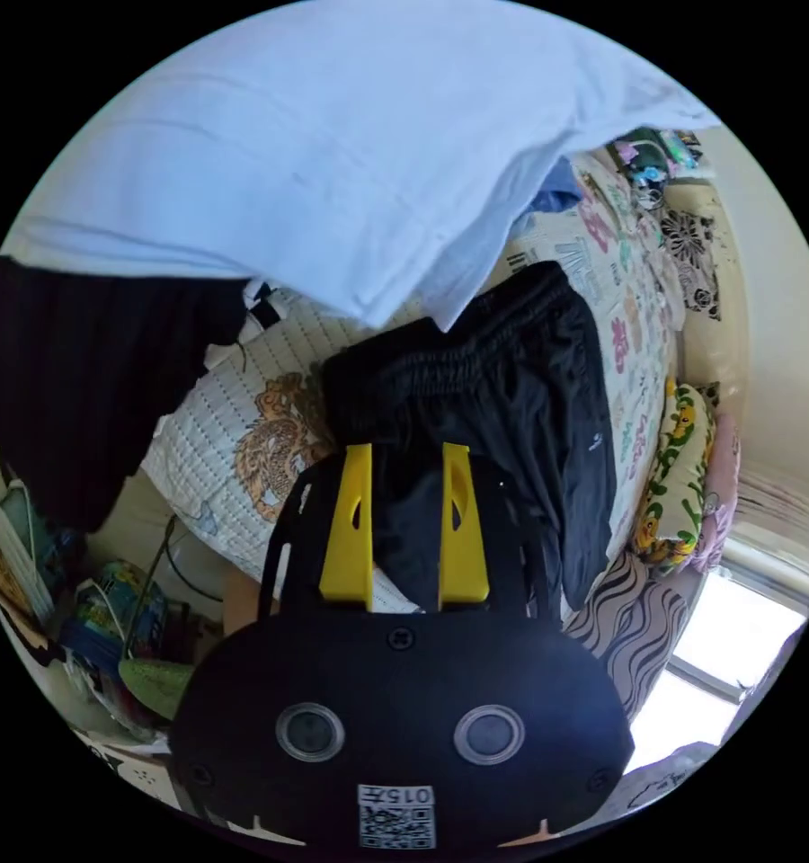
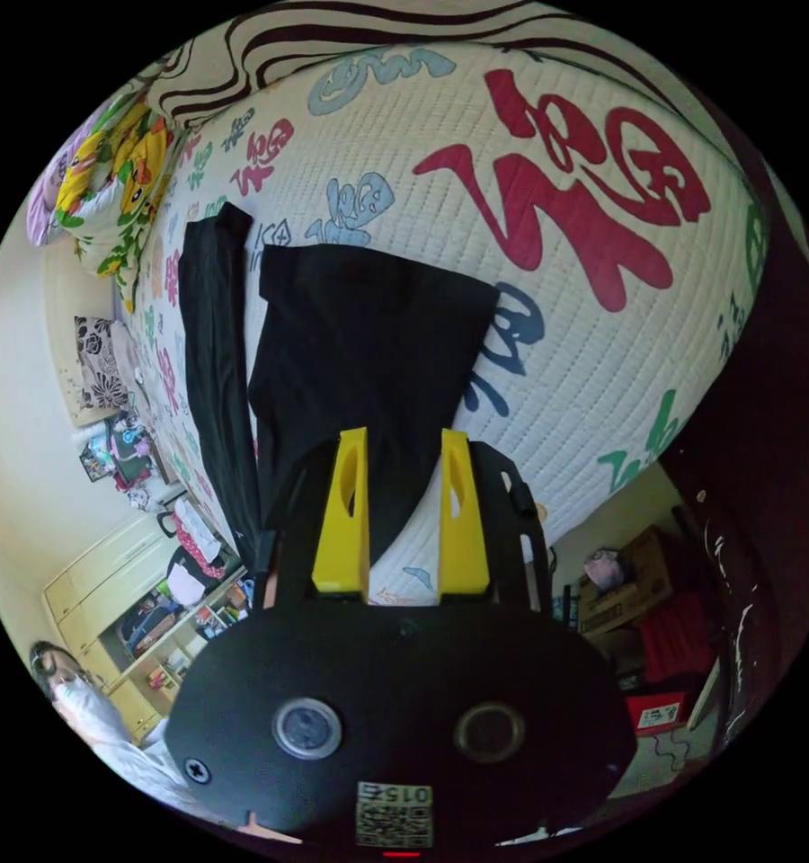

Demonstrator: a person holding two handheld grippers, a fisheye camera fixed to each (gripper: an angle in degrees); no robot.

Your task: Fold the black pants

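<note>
Nearest the left camera, the left claw (image 1: pixel 406 467) stands with its two yellow jaws parted and nothing between them, hovering just above the black drawstring-waist pants (image 1: pixel 503 395) that lie on the white quilted bedspread with printed characters (image 2: pixel 602 297). Next to the right camera, the right claw (image 2: pixel 404 454) is likewise spread wide and empty, poised over the lower edge of the same black garment (image 2: pixel 360 342).

Judging by how the cloth lies, the fold is partly made at most. In the right gripper view a broad dark panel (image 2: pixel 368 360) sits flat on the bedspread, and a long narrow black strip (image 2: pixel 211 333) runs just beside it; whether that strip is the second leg or a separate piece, I cannot tell. Bringing the parts together and halving them looks to be what remains.

Counted: two claws, four yellow jaws, one pair of black pants, one bedspread. Beyond the pants, toward the head of the bed, lies one flower-printed yellow-and-green pillow (image 1: pixel 679 467). Over the waistband hangs a pale blue cloth (image 1: pixel 333 180), likely the person's garment.
</note>
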